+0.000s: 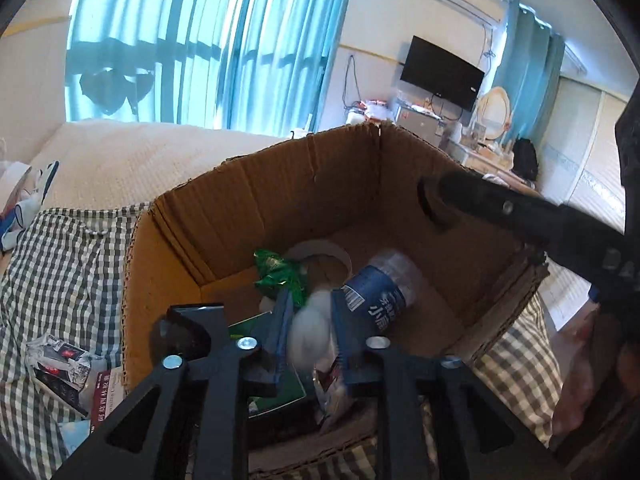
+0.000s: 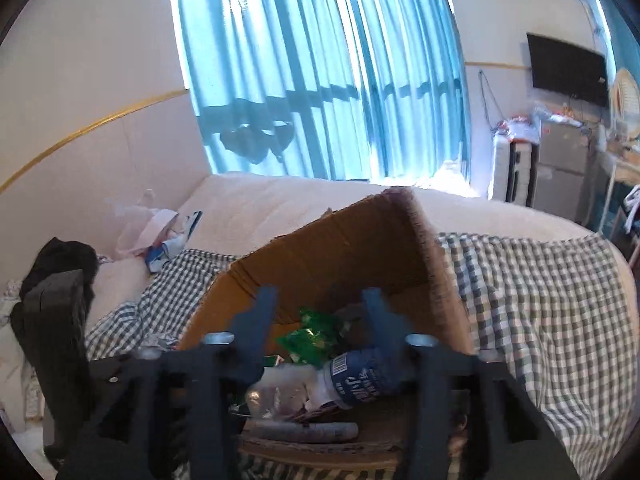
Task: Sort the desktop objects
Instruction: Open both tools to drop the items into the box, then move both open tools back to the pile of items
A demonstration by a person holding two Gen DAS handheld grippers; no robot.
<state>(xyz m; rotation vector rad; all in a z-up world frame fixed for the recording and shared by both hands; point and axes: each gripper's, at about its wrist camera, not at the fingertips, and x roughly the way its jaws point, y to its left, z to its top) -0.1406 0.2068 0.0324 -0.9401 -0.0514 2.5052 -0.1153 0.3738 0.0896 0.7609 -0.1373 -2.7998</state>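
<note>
An open cardboard box [image 1: 280, 184] [image 2: 340, 240] stands on a checked cloth. Inside it lie a clear bottle with a blue label [image 1: 380, 288] [image 2: 360, 372], a green wrapper [image 1: 280, 276] [image 2: 316, 336] and a white ring-shaped thing [image 1: 320, 252]. My left gripper [image 1: 311, 300] hangs over the box, slightly open. A blurred white wad [image 1: 312, 328] sits loose between its blue fingers. My right gripper [image 2: 320, 294] is above the box too, open wide and holding nothing, with the bottle below it. One of its black fingers [image 1: 460, 196] reaches over the box's right wall.
Left of the box on the checked cloth [image 1: 60, 260] [image 2: 540, 320] lie a crumpled packet [image 1: 60, 360] and a red carton [image 1: 106, 396]. Behind is a cream bed [image 2: 280, 200] with clothes and bags at its left. Blue curtains and a wall television stand beyond.
</note>
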